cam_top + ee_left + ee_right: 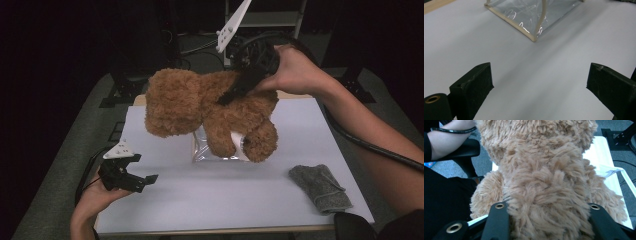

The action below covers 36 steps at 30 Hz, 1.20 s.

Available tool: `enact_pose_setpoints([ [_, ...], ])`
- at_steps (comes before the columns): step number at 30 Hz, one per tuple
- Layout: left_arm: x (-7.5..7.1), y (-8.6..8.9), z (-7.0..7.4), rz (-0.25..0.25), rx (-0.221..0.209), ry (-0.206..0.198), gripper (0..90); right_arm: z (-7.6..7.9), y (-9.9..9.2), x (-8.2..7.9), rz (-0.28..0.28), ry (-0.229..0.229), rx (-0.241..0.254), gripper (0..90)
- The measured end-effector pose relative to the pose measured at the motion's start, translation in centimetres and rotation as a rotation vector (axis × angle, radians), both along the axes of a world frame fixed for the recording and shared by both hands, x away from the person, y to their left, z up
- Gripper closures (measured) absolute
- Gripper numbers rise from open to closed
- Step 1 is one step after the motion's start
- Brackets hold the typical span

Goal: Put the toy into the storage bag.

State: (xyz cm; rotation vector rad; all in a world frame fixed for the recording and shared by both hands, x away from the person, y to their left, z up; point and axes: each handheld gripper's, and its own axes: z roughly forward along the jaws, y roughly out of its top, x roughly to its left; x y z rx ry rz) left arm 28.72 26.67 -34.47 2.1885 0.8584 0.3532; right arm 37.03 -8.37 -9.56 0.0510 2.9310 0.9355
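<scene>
Two grippers are working here. On the high view, the right gripper (235,90) is clenching the brown teddy bear (210,112) by its back, holding it above the table (225,200), over a clear plastic bag (205,150). At eight o'clock from the bear, the left gripper (137,172) is hovering with jaws spread and holding nothing. At four o'clock, a grey cloth (320,187) is lying.

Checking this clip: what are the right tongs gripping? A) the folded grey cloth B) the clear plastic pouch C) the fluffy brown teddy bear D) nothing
C: the right tongs are clamped on the back of the fluffy brown teddy bear, held in the air above the clear plastic pouch, while the folded grey cloth lies untouched on the white table.
</scene>
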Motion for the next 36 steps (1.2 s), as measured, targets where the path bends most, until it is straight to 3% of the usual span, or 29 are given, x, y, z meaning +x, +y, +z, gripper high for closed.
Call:
enact_pose_setpoints([
  [8, -0.1, 0.3, 0.1, 0.011, -0.006, -0.006, 5.4, 1.5, 0.9, 1.3, -0.017, -0.006, -0.021, 57.2],
  [14, 0.0, 0.4, 0.0, 0.011, -0.006, 0.0, 5.4, 2.4, 1.6, 3.1, -0.032, -0.001, -0.031, 57.2],
  [23, 0.1, 0.3, -0.4, 0.013, -0.009, 0.009, 5.4, 2.0, 2.2, 6.9, -0.054, 0.033, -0.009, 57.1],
  [36, 0.2, 0.8, -0.6, 0.019, -0.009, 0.018, 5.4, 1.9, 3.1, 11.0, -0.095, 0.045, -0.012, 56.9],
])
